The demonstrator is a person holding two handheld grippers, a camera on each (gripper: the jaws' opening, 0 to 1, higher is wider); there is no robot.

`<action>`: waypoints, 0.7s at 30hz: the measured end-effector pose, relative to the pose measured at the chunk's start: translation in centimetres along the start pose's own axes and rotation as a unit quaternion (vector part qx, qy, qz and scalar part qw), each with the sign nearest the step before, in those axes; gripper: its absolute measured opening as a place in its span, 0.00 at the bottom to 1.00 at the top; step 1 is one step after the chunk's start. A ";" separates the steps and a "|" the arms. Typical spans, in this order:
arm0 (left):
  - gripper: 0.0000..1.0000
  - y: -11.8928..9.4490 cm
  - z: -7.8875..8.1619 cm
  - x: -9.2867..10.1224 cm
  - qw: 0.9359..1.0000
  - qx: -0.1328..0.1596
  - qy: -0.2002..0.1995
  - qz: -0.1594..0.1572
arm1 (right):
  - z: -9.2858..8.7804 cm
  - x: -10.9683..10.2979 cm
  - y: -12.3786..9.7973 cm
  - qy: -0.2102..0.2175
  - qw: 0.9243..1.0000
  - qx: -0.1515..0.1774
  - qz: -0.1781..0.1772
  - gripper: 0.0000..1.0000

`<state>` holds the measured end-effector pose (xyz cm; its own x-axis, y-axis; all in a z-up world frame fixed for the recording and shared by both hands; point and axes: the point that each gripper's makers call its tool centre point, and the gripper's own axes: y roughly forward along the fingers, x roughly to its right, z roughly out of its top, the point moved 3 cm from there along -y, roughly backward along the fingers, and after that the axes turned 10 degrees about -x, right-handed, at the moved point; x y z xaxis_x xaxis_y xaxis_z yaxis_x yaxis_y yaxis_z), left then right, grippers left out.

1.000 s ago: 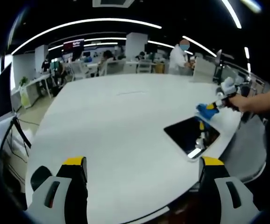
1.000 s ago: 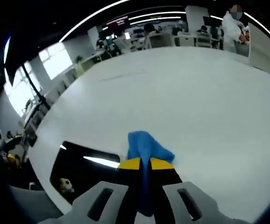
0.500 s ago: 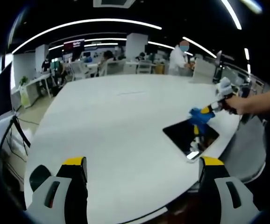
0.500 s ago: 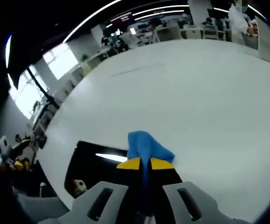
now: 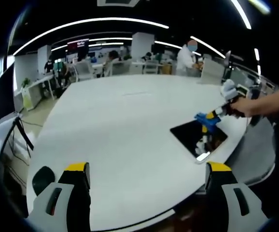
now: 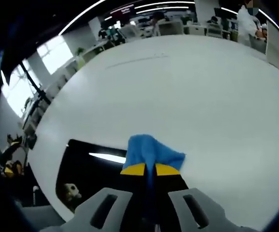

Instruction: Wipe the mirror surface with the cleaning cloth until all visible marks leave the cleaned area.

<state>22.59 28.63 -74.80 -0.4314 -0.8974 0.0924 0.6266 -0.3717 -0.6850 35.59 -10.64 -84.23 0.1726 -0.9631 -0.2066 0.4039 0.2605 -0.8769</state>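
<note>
Right hand-held gripper [image 6: 150, 170] clamped on blue cloth [image 6: 154, 152] at mirror [image 6: 89, 169] edge; left hand-held gripper [image 5: 146, 175] agape over white table [image 5: 115, 125].

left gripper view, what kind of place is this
Most likely an open-plan office or lab. A large white table carries the mirror, rows of desks and chairs stand behind it, long strip lights run overhead, and a person in white stands at the back.

I am seeing my left gripper [image 5: 144, 181] showing pale grey jaws with dark slots and yellow-capped black tips at lower left and right. My right gripper [image 6: 150, 170] is showing matching grey jaws, yellow-tipped, at bottom centre.
</note>
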 end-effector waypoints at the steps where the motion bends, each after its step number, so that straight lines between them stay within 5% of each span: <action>1: 0.99 0.0 0.0 0.0 1.000 0.000 0.000 0.000 | 0.0 -0.1 0.0 0.000 1.000 -0.001 -0.001 0.00; 21: 0.99 -0.2 0.0 0.0 1.000 0.000 0.002 0.003 | 1.1 -5.6 1.9 -0.014 0.999 -0.041 0.031 0.00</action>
<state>22.46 28.67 -74.65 -0.4294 -0.8991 0.0850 0.6290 -0.3653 -0.6863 36.38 -4.64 -84.30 0.2200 -0.9429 -0.2499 0.3179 0.3115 -0.8955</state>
